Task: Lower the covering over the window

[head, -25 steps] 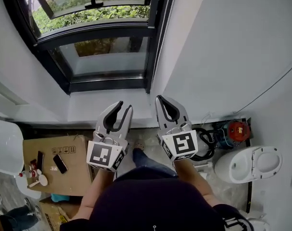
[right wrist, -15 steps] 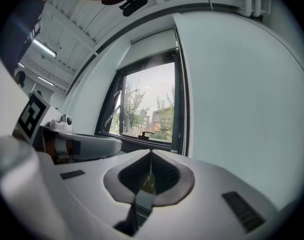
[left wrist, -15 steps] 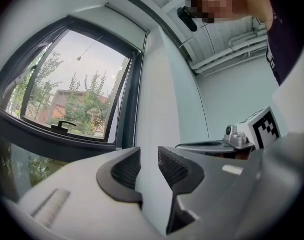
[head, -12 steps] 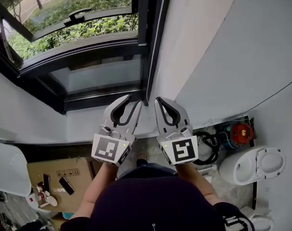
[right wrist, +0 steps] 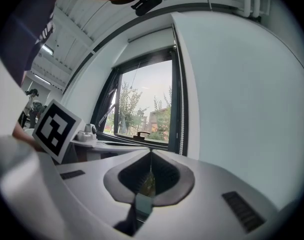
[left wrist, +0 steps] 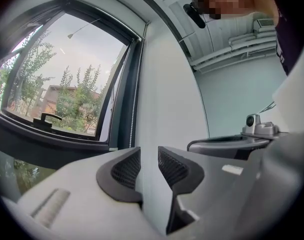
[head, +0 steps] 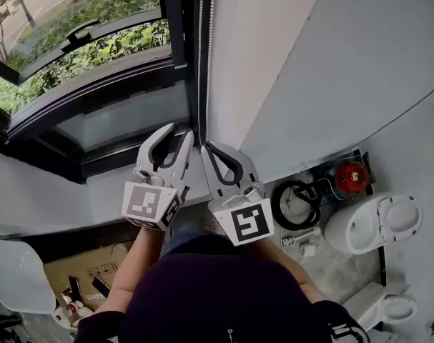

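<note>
The window (head: 95,56) has a black frame, and trees show through its bare glass. No covering hangs over the pane in any view. A white bead chain (head: 206,63) hangs down the frame's right side; it also shows as the chain (left wrist: 133,109) in the left gripper view and the chain (right wrist: 182,129) in the right gripper view. My left gripper (head: 181,131) is open and empty just left of the chain's lower end, its open jaws (left wrist: 149,166) pointing at the wall by the frame. My right gripper (head: 204,147) is shut on nothing, its tips (right wrist: 150,155) level below the chain.
A white wall (head: 309,70) runs to the right of the frame, and a pale sill (head: 124,184) lies under the window. On the floor are a toilet (head: 377,224), a red device (head: 351,177), a coiled black hose (head: 295,204) and a cardboard box (head: 81,270).
Both grippers have moved across to the window's right edge and now sit at the bead chain. The jaws have kept their states.
</note>
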The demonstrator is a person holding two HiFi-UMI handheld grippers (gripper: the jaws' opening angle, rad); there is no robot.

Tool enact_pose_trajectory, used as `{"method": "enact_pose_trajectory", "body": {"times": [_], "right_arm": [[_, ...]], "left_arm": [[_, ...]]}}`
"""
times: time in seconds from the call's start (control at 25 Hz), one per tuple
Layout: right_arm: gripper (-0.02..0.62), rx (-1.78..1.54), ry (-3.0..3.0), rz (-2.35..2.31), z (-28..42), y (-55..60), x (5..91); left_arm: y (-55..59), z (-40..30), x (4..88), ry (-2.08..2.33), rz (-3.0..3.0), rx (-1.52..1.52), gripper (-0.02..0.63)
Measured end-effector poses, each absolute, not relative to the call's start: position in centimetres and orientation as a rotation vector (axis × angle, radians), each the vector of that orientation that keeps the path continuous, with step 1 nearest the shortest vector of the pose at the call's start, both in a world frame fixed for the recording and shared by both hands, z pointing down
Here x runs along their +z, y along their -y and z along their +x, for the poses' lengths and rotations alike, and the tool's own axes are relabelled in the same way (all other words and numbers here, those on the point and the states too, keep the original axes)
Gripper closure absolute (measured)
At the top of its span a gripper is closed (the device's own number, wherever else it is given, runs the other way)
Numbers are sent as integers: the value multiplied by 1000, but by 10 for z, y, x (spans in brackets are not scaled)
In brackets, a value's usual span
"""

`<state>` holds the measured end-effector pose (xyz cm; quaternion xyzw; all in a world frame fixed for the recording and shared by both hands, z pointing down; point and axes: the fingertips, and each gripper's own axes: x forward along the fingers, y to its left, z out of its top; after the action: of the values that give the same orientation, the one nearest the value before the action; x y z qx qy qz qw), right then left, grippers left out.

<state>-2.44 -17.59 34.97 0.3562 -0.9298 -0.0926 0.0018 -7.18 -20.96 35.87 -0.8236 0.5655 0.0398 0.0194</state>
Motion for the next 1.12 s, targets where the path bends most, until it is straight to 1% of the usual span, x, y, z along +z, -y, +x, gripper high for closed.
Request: {"method": "enact_pose_trajectory", "body": {"times": [0.28, 0.72, 1.12], "right_arm": [[583, -286, 2854, 1228, -22, 182, 347], [583, -288, 2720, 1360, -35, 182, 341], [583, -198, 2635, 1475, -45, 203, 345]], "left_arm": [[232, -63, 360, -1651, -2627, 79, 489], [260, -78, 355, -1536, -2682, 23, 492], [299, -72, 362, -1473, -2728, -28, 492]]}}
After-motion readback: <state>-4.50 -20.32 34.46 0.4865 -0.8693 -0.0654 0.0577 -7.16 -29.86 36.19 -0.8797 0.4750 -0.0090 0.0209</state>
